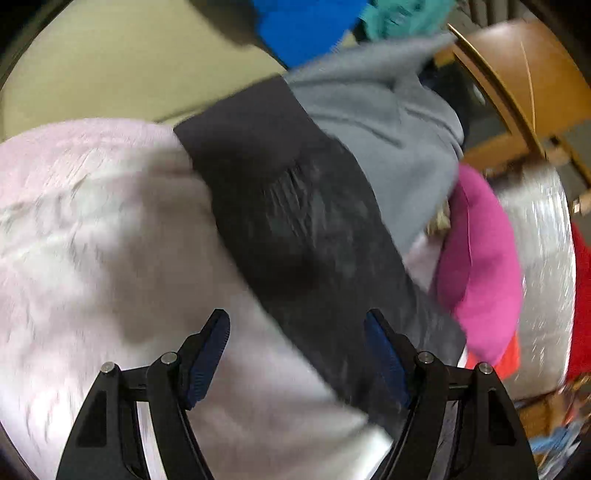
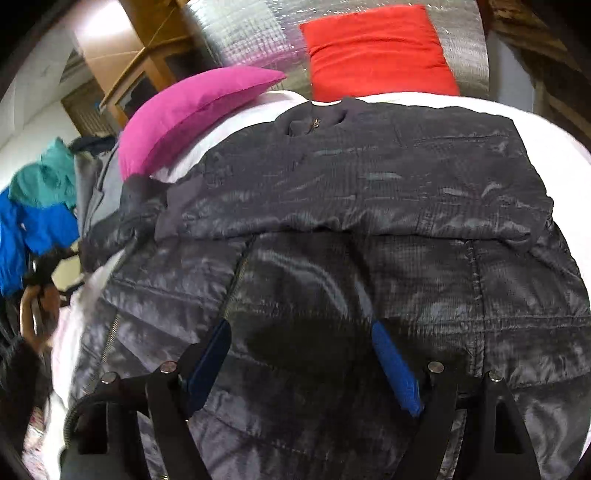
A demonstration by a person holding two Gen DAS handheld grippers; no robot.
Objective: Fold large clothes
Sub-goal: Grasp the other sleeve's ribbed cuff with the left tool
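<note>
The right tool point(image 2: 299, 365) hangs just above the near part of a dark quilted jacket point(image 2: 369, 206), its blue pads spread wide and widening, with only the shiny fabric below them and nothing pinched. The jacket lies flat on a white bed cover point(image 2: 546, 122), filling most of the bed's middle: a zip runs up its near left part, one part is folded across the chest, and the collar points to the bed's far edge.

The left tool point(image 1: 297, 354) also stands wide, with nothing between its fingers; this view is blurred. Beneath it a dark sleeve of the jacket point(image 1: 295, 206) runs diagonally over the pale cover point(image 1: 92, 240), from near right to far left.

Beyond the sleeve a grey garment point(image 1: 380, 122) lies heaped at the bed's side, with a blue garment point(image 1: 306, 29) and a teal one point(image 1: 402, 14) past it. A magenta pillow point(image 2: 192, 114) rests at the far left corner of the bed, touching the cover just beside the jacket's shoulder. A red pillow point(image 2: 380, 51) stands at the far edge behind the collar, leaning on a silvery quilted panel point(image 2: 240, 33). Wooden furniture point(image 1: 524, 74) stands further off.
</note>
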